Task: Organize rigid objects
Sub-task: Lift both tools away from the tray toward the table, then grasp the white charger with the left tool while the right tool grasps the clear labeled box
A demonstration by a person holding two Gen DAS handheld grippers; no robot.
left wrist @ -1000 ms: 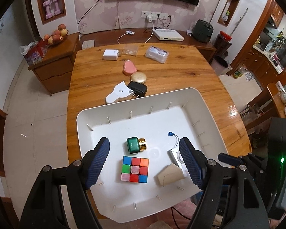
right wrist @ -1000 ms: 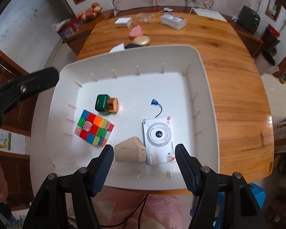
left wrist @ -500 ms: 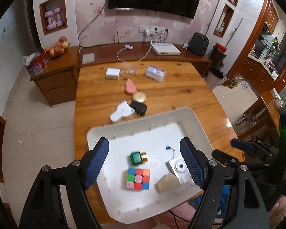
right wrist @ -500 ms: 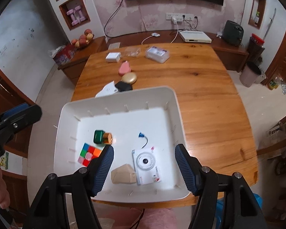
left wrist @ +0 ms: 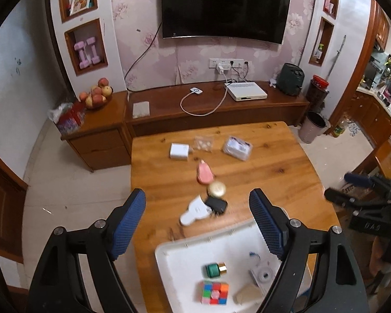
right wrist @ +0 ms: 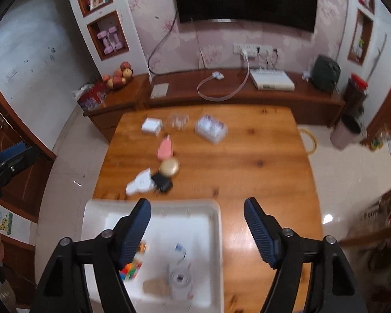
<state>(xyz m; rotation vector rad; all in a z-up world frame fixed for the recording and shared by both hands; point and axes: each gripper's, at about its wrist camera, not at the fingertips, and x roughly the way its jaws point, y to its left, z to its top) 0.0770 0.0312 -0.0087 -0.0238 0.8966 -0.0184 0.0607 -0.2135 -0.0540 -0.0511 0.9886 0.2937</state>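
Observation:
A white tray at the table's near edge holds a colour cube, a green and gold bottle, a white camera and a tan block. The tray also shows in the right wrist view. Beyond it on the wooden table lie a white tape measure, a black charger, a gold compact and a pink case. My left gripper and right gripper are open, empty, high above the tray.
At the table's far side lie a white box, a clear bag and a clear plastic box. A wooden cabinet and a TV stand behind. The right gripper shows in the left wrist view.
Both grippers have risen and pulled back from the tray. The view now takes in the whole table and the room. Both stay open and empty.

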